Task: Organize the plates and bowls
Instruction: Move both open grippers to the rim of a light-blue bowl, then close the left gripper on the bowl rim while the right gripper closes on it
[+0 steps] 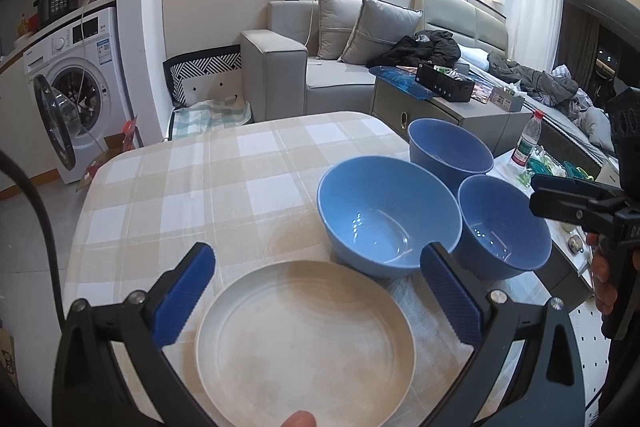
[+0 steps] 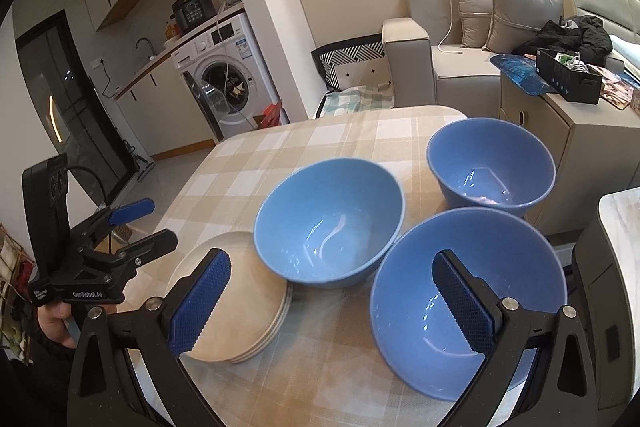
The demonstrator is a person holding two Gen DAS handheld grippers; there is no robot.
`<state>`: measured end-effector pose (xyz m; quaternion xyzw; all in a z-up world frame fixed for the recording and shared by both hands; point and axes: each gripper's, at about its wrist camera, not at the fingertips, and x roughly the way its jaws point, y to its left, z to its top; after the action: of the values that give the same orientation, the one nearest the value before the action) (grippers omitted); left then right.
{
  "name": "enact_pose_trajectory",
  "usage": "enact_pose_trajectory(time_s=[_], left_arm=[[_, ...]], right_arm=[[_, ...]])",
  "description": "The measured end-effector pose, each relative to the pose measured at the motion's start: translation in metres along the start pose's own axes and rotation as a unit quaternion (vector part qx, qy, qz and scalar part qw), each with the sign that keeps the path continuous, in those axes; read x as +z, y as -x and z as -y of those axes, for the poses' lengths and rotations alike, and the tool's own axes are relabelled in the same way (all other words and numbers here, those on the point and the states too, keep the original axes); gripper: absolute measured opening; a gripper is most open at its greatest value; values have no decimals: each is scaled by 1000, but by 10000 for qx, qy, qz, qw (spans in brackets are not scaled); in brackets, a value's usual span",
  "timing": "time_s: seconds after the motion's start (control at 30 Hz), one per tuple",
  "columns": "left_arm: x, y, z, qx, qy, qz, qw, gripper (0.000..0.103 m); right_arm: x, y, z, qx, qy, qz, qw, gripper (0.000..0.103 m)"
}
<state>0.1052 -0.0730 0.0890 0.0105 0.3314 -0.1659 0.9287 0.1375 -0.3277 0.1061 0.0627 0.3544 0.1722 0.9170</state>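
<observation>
A stack of cream plates (image 1: 304,339) (image 2: 240,311) lies at the near edge of the checked tablecloth (image 1: 200,187). Three blue bowls stand upright to its right: a middle bowl (image 1: 388,215) (image 2: 328,223), a far bowl (image 1: 450,151) (image 2: 492,163) and a near bowl (image 1: 504,223) (image 2: 468,299). My left gripper (image 1: 318,291) (image 2: 160,223) is open, its pads spread either side of the plates' far rim, holding nothing. Open too, my right gripper (image 2: 332,303) (image 1: 538,197) hovers with one pad over the near bowl and the other over the plates.
A grey sofa (image 1: 288,67) and a side cabinet (image 1: 452,111) carrying a black box stand beyond the table. The washing machine (image 1: 76,83) with its door open is at the left. A water bottle (image 1: 528,139) stands on a lower white surface right of the table.
</observation>
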Motion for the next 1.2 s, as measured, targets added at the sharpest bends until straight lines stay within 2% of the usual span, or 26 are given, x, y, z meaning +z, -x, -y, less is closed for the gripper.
enact_pose_trajectory(time_s=[0.13,0.37,0.47,0.63,0.77,0.97,1.13,1.2], left_arm=[[8,-7,-2,83,39,5,10000,103],[16,-27,-5,157,133,-119,9997,103],[18,-36,-3,121,98,-201,9997,103],[21,-51,-2,312,46,-266,9991,103],[24,-65,-6,207,207,-376,9989,103],[23,-84,0,197,137,-505,9984,103],[22,-95,5,124,59,-630,9979,103],[22,-99,7,112,-1,-672,9977,103]], right_arm=[[17,1,12,7,-52,71,10000,103],[35,-14,21,-37,33,-62,10000,103],[37,-24,23,-68,107,-173,9998,103],[40,-43,28,-101,116,-374,9992,103],[42,-59,31,-85,168,-519,9985,103],[41,-89,36,-138,209,-867,9959,102],[40,-105,39,-117,204,-1022,9945,97],[41,-110,40,-105,213,-1074,9939,92]])
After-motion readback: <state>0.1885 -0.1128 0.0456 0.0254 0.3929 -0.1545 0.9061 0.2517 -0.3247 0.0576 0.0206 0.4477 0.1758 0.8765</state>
